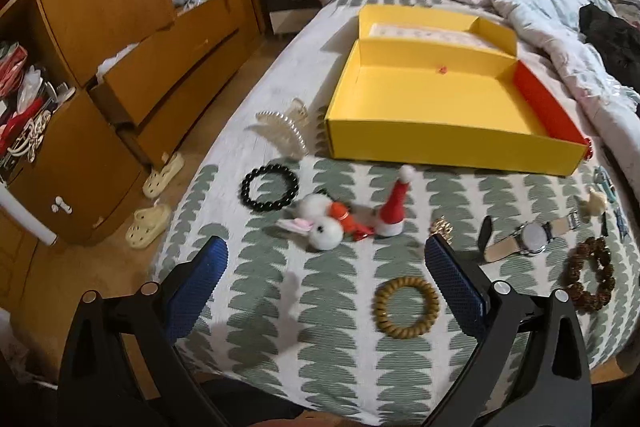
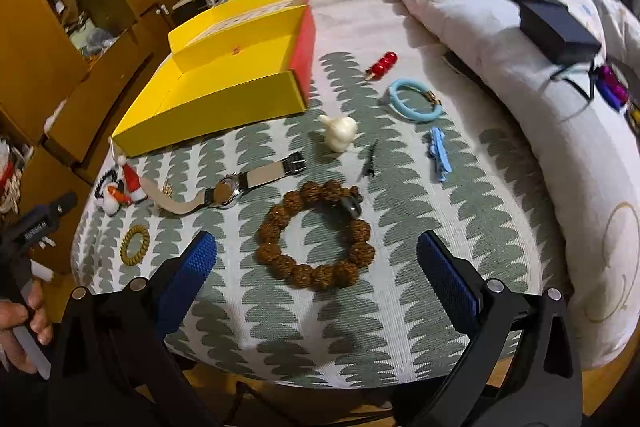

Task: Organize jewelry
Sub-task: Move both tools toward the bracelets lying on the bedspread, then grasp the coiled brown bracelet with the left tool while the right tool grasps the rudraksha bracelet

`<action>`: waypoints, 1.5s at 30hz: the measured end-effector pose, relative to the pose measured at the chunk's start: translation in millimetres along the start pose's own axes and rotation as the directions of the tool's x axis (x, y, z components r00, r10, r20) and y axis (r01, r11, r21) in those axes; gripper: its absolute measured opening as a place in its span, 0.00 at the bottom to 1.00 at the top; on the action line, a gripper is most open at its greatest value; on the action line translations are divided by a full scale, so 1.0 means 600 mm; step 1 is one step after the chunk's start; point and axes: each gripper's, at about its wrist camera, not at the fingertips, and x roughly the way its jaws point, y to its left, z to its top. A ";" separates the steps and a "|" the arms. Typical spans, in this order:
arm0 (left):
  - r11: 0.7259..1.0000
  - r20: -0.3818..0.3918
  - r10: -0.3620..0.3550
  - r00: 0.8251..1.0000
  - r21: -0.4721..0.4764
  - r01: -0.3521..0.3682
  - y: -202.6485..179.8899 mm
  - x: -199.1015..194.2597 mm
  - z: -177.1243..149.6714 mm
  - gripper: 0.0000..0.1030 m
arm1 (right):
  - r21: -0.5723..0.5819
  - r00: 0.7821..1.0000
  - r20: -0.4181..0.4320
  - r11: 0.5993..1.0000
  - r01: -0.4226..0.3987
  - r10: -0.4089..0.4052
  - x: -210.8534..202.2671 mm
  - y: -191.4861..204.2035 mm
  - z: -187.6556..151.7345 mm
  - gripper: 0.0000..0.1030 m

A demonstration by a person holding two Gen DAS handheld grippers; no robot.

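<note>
An open yellow box (image 1: pixel 420 99) with a red side lies on the bed; it also shows in the right wrist view (image 2: pixel 224 95). In front of it lie a black bead bracelet (image 1: pixel 270 189), a pearl hair claw (image 1: pixel 282 127), white pom-pom clips (image 1: pixel 326 221), a small Santa hat (image 1: pixel 394 211), a tan spiral hair tie (image 1: pixel 406 307) and a watch (image 1: pixel 532 237). My left gripper (image 1: pixel 326 259) is open and empty above the sheet. My right gripper (image 2: pixel 316 253) is open, its fingers either side of a brown seed bracelet (image 2: pixel 316 237), above it.
Wooden drawers and a cupboard (image 1: pixel 120 67) stand left of the bed, slippers (image 1: pixel 154 199) on the floor. A crumpled duvet (image 2: pixel 500 7) and dark box (image 2: pixel 556 23) lie to the right. A blue ring (image 2: pixel 416 101), blue clip (image 2: pixel 440 155), white figurine (image 2: pixel 340 133) and red beads (image 2: pixel 382 65) lie nearby.
</note>
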 end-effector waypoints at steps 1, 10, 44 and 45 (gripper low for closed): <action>1.000 -0.013 -0.004 1.000 -0.002 0.004 0.003 0.003 -0.001 0.95 | 0.018 1.000 -0.013 1.000 -0.020 0.020 0.002 -0.007 0.001 0.97; 0.999 -0.123 -0.039 0.992 0.018 0.041 0.007 0.030 -0.015 0.95 | 0.006 0.991 -0.076 0.993 -0.114 0.114 0.019 0.005 -0.005 0.97; 0.986 -0.362 -0.131 0.923 0.047 0.158 -0.036 0.126 -0.037 0.64 | -0.266 0.980 -0.176 0.963 0.040 -0.089 0.146 0.093 -0.022 0.44; 0.985 -0.364 -0.138 0.921 0.045 0.165 -0.038 0.127 -0.035 0.64 | -0.268 0.980 -0.174 0.962 0.046 -0.096 0.148 0.094 -0.022 0.44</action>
